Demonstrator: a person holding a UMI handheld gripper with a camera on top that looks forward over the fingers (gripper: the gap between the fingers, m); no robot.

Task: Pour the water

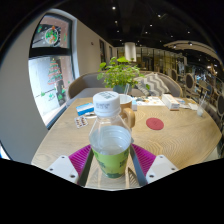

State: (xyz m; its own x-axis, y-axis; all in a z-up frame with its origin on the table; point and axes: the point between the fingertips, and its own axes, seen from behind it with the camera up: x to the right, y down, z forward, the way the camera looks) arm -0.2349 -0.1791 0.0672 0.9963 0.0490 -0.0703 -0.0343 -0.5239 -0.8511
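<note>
Standing between the two fingers of the tool (111, 162) is one clear plastic bottle (110, 137) with a white cap and a green label, upright on the near edge of the wooden table (170, 135). The magenta pads (81, 157) sit against its sides, pinching it. Farther off on the table lie one red round coaster (154, 124), one potted green plant (121, 74) and a few papers (157, 102).
</note>
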